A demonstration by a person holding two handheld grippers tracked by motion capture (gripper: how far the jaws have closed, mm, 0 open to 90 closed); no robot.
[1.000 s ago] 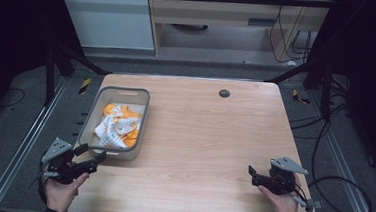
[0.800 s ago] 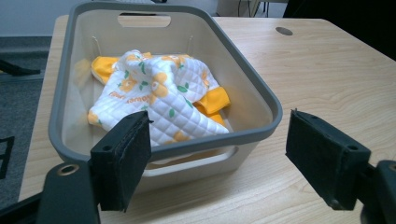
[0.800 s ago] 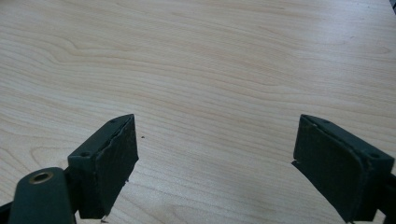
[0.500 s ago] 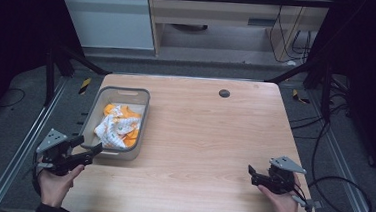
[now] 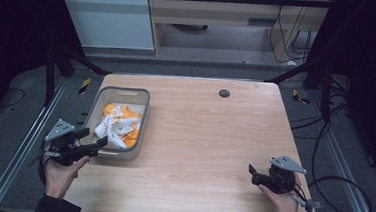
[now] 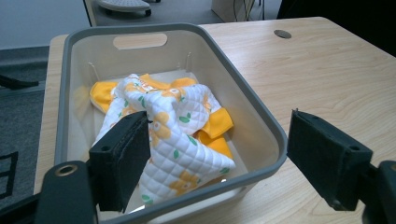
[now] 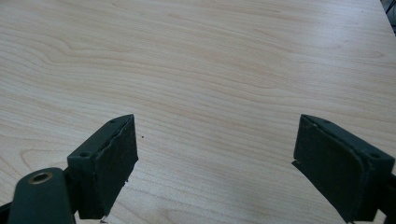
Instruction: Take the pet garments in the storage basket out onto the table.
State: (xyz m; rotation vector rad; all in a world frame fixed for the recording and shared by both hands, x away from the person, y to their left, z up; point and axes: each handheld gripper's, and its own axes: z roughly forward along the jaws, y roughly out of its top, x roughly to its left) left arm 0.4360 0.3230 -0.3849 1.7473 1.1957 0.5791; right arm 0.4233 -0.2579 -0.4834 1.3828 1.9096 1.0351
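Setting: pale wooden surface [image 5: 199,137] stood inside a dark metal frame, with grey floor around it and a small dark round hole [image 5: 224,93] near its far edge.
Cloth: a quilted white cloth with orange flowers [image 6: 173,140] lay crumpled in the grey bin [image 5: 143,103], bunched toward the near end, probably so it could be picked out from the person's side.
Bin: it sat at the left of the surface, close to the near edge, within easy reach of the left hand.
Left gripper: the left gripper [image 5: 80,146] was held at the bin's near rim, pointing in over the cloth; its fingers [image 6: 121,163] were spread wide and gripped nothing, one over the cloth and the other outside the bin wall.
Right gripper: the right gripper [image 5: 264,175] waited low over bare wood at the near right, well apart from the bin, fingers [image 7: 105,163] wide apart and empty.
Change: the left gripper had advanced from beside the surface's near left corner up to the bin's rim; the right gripper had stayed put.
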